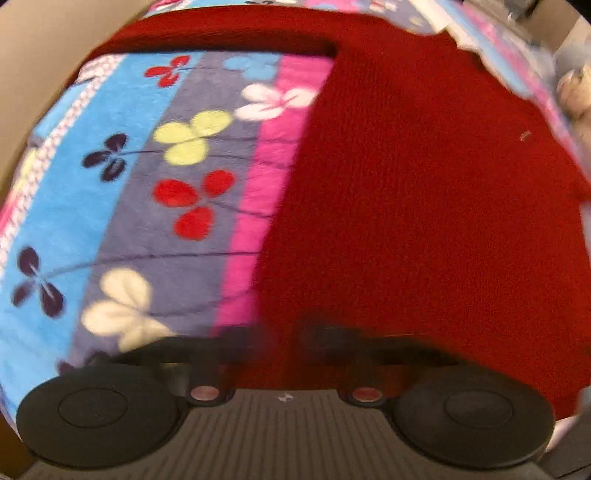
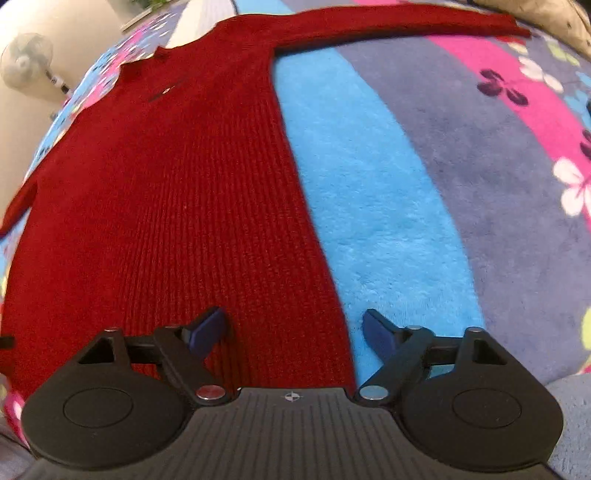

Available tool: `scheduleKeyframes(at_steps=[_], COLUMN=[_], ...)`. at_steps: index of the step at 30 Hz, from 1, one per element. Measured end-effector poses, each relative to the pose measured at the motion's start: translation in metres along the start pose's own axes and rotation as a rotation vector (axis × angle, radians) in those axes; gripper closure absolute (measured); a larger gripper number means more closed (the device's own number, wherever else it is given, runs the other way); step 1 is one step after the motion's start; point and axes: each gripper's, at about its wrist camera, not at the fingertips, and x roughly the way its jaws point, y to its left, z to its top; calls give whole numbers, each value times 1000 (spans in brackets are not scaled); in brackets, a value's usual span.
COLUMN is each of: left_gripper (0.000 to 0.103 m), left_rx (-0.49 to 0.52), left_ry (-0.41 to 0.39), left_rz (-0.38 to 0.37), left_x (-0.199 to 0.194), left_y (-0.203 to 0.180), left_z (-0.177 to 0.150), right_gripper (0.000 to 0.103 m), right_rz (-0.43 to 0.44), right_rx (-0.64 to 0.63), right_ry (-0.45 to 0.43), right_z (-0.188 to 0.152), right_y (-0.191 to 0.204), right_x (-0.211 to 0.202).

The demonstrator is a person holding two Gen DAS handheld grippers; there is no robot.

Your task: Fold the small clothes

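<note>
A small red knitted sweater lies flat on a flowered fleece blanket, one sleeve stretched out to the far right. My right gripper is open, its blue fingertips astride the sweater's near right hem edge. In the left wrist view the sweater fills the right half, a sleeve running left along the top. My left gripper is low at the sweater's left hem edge; its fingers are blurred and dark, so their state is unclear.
The blanket has blue, grey and pink stripes with flowers. A white standing fan is at the far left. A beige cushion lies past the sleeve end. A pale soft object sits at the right edge.
</note>
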Motion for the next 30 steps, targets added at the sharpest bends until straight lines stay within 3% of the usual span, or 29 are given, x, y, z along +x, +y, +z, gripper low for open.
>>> scheduleKeyframes(at_steps=[1,2,4,6,8,9,12,14,16,18,19,21,23,26,30], left_gripper=[93,93,95,95,95,95,94,85,68,27,19,14,14,14,13], left_rx=[-3,3,-9,-24,-14,-5,-3,-4,-2,8,13,16,-16,-70,-65], left_ry=[-18,-42,-48,-63,-67,-57,-1,39,11,-34,-56,-104,-122,-127,-120], left_rz=[13,20,17,-1,14,33,78,119,135,134,145,160,115,61,77], left_x=[-11,-20,-37,-53,-57,-54,-24,-12,-19,-37,-49,-76,-111,-162,-241], left_y=[-3,-5,-5,-2,-2,-3,-1,0,3,3,2,-7,-20,-45,-87], left_z=[-1,-2,-6,-14,-22,-25,-30,-32,-36,-42,-46,-56,-68,-78,-76], right_gripper=[84,87,88,89,90,97,96,90,80,55,51,37,32,31,31], right_rz=[40,90,63,104,91,69,-13,-39,-82,-148,-166,-161,-117,-63,0], right_rx=[-26,-24,-67,-31,-25,-30,-27,-49,-57,-132,-185,-251,-253,-210,-177], right_ry=[0,-5,-42,-84,-68,-55,56,63,40,10,-41,-137,-202,-254,-293], right_z=[1,3,7,14,15,15,7,-2,0,0,-5,-14,-22,-29,-26], right_y=[2,3,8,1,-3,-5,-12,-12,-3,13,23,44,62,81,88], right_x=[-6,-16,-37,-65,-73,-70,-28,-13,-23,-44,-62,-98,-134,-178,-214])
